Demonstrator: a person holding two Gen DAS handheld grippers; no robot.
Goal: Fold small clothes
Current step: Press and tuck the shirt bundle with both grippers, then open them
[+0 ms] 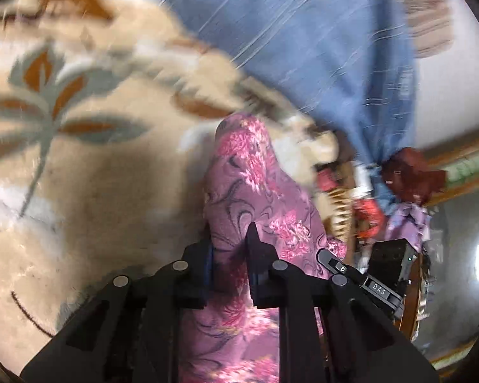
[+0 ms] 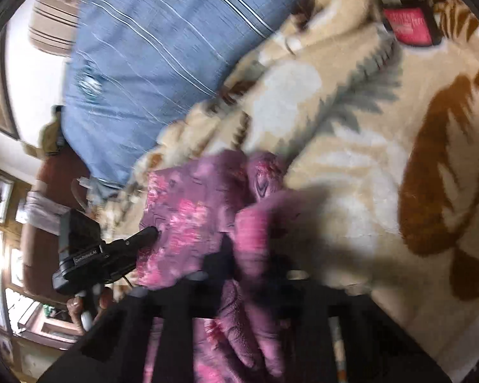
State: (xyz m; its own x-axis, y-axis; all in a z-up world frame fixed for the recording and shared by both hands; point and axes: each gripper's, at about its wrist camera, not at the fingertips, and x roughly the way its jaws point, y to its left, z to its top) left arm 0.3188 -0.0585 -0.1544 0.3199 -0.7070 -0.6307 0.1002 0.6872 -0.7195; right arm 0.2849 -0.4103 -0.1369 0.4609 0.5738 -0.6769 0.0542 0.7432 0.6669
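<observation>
Over the beige flowered blanket (image 1: 79, 166), we are pinching the pink floral garment (image 1: 255, 191) in both claws, left claw (image 1: 230, 249) and right claw (image 2: 239, 255) each clamping a fold, blue pillow (image 2: 150, 63) behind.

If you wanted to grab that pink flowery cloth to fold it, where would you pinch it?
By its edges, as both grippers already do. The pink floral garment hangs limp over the cream blanket, so only a thin hem fits between narrow fingers. The left gripper and right gripper each pinch a bunched edge from the near side, apart from each other, which should let the cloth be spread flat.
</observation>
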